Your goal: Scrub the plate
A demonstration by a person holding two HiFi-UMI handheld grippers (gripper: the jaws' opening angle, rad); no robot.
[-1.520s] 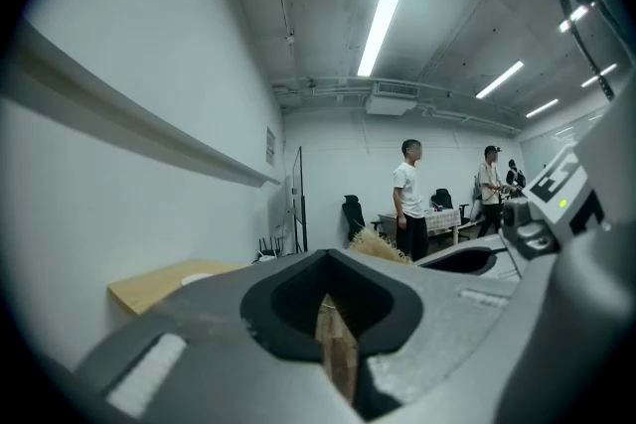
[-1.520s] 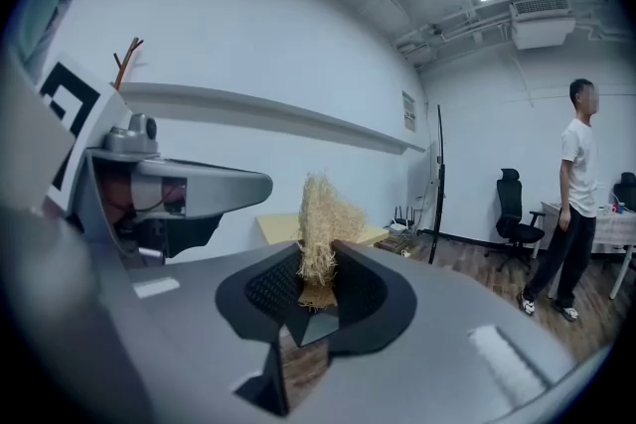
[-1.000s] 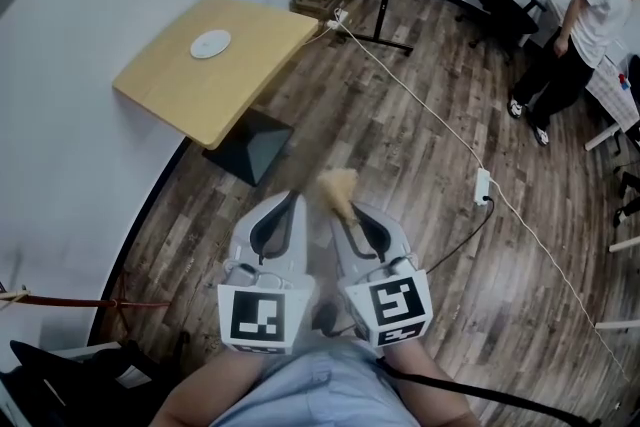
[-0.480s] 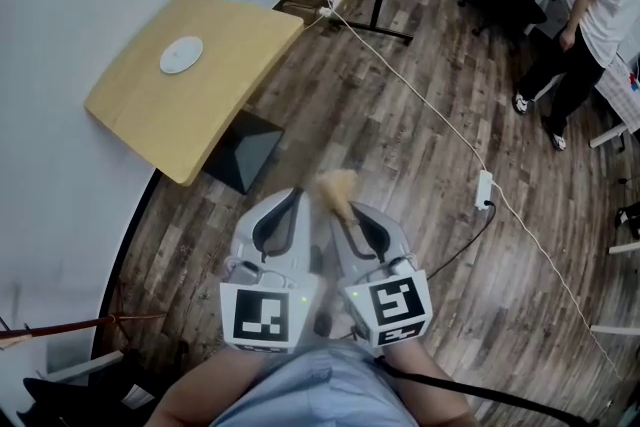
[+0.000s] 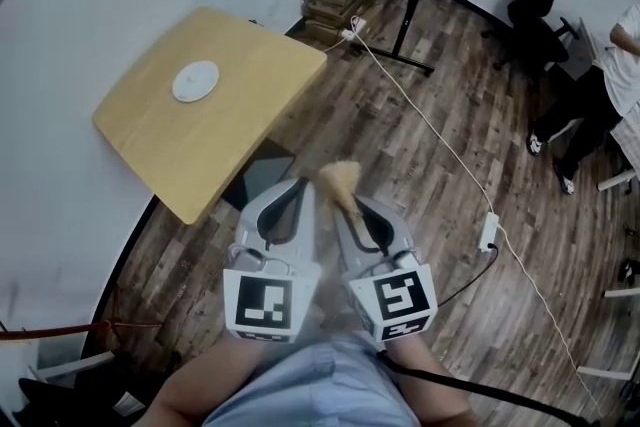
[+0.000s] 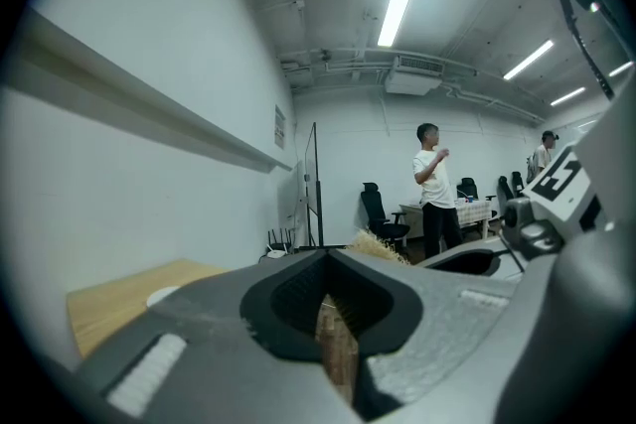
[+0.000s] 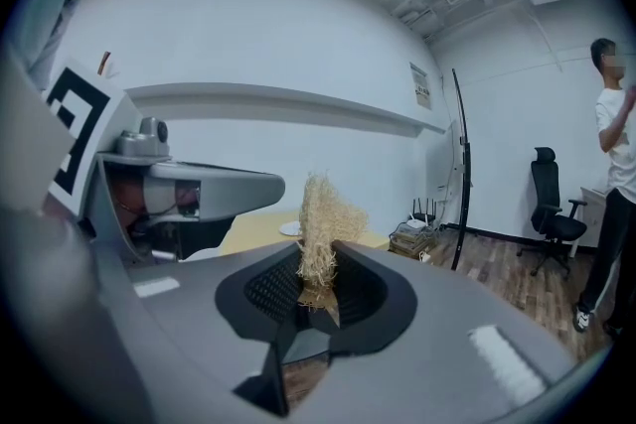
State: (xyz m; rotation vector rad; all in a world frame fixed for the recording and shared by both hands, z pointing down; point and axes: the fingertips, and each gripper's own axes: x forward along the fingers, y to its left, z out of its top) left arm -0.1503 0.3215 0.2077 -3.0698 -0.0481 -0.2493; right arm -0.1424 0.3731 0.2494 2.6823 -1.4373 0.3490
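Plainly, one plate (image 5: 195, 81), one table (image 5: 240, 110), left hand-held gripper (image 5: 301, 185) closed — right hand-held gripper (image 5: 355, 205) clamping one scrubber (image 5: 340, 179).

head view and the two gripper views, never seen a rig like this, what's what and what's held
No robot: a person wears a head camera and holds a grey two-jaw tool in each hand. The head view looks down on both; each gripper view looks along one tool's jaws. The left tool is shut and empty. The right tool is shut on a straw-coloured fibre scrubber. Ahead, untouched, a round white plate lies on a light wooden table.
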